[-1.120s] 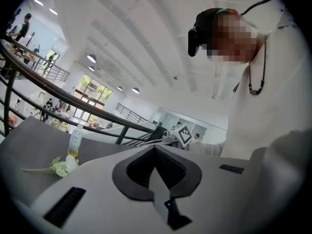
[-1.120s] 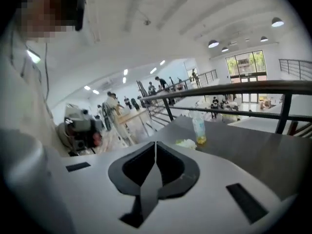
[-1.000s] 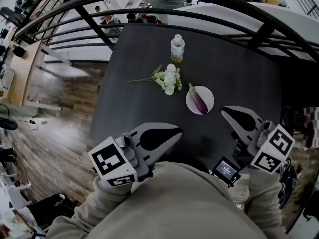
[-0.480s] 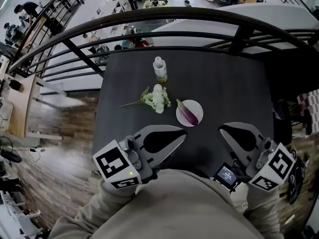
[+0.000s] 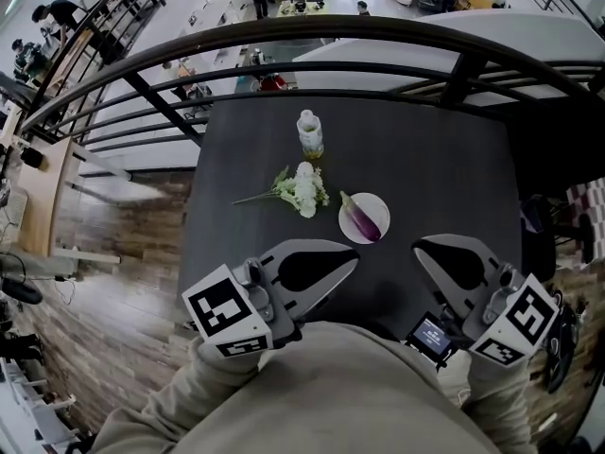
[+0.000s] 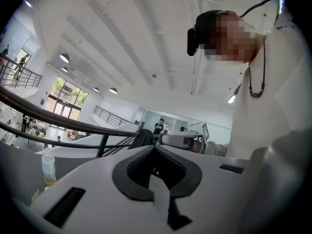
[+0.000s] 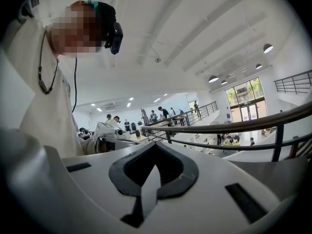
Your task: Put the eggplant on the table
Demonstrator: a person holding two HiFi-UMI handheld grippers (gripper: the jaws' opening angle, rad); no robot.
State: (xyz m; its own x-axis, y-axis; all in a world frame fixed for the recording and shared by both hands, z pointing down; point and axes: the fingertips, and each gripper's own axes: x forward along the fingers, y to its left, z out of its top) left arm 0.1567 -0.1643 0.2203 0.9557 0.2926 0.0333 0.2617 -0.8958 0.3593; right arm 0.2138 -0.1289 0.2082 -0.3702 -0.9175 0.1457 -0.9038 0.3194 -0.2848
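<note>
- wooden floor (image 5: 104,253) lies off the table's left edge, well below the level of the dark table (image 5: 435,159)
- left gripper (image 5: 352,266) is held low at the near edge, marker cube (image 5: 227,312) toward the person, tip pointing right and out over the table
- its jaws are clenched tip to tip with nothing between them, as the left gripper view shows
- white flower bunch (image 5: 302,187) lies flat on the table beyond the left gripper, stems trailing left
- clear bottle (image 5: 310,132) stands upright behind the flowers, toward the far edge
- white plate (image 5: 378,235) sits just right of the flowers, near them but apart
- eggplant (image 5: 360,219) lies on the plate, purple, slanted, stem end up-left toward the flowers
- eggplant is ahead of both grippers, farther out on the table than either tip; it sits above and slightly right of the left tip and up-left of the right tip, touching neither
- right gripper (image 5: 421,247) is low at the near right, tip pointing up-left toward the plate, its marker cube (image 5: 515,322) by the sleeve
- its jaws are pressed together and empty too, clear in the right gripper view
- dark railing (image 5: 312,28) curves across behind the table's far edge, with people on a lower floor beyond it
</note>
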